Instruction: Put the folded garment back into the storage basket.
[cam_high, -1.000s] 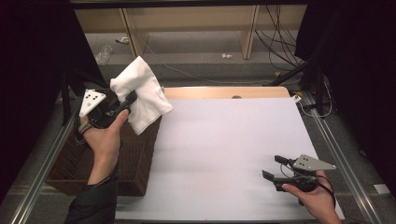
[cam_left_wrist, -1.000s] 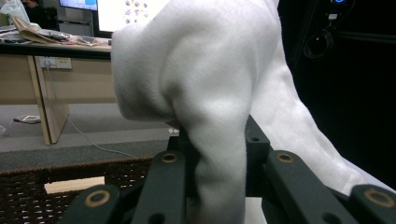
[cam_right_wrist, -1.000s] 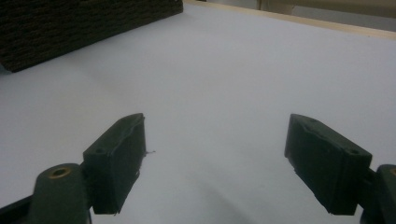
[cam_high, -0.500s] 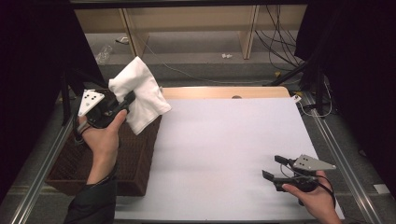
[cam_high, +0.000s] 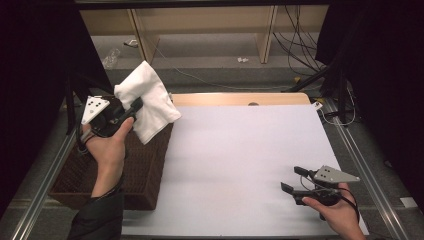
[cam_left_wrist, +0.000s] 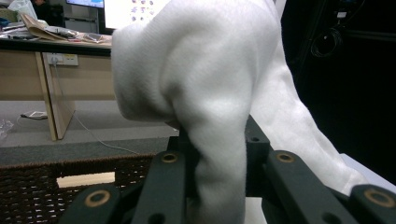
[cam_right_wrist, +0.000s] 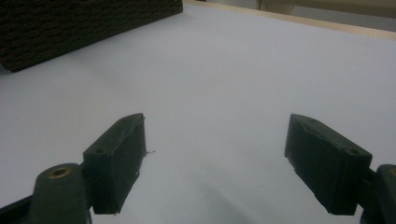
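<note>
- Left gripper (cam_high: 134, 107) is clamped on a white towel (cam_high: 147, 102), held up over the wicker basket (cam_high: 145, 170) below it, probably lifting it clear.
- Right gripper (cam_high: 295, 179) sits jaws apart, low over the white table (cam_high: 240, 150), likely waiting to grab a corner.

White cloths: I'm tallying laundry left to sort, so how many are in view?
1. The white cloth hangs clamped in the left gripper, above the wicker basket. More may lie hidden inside the basket.
</note>
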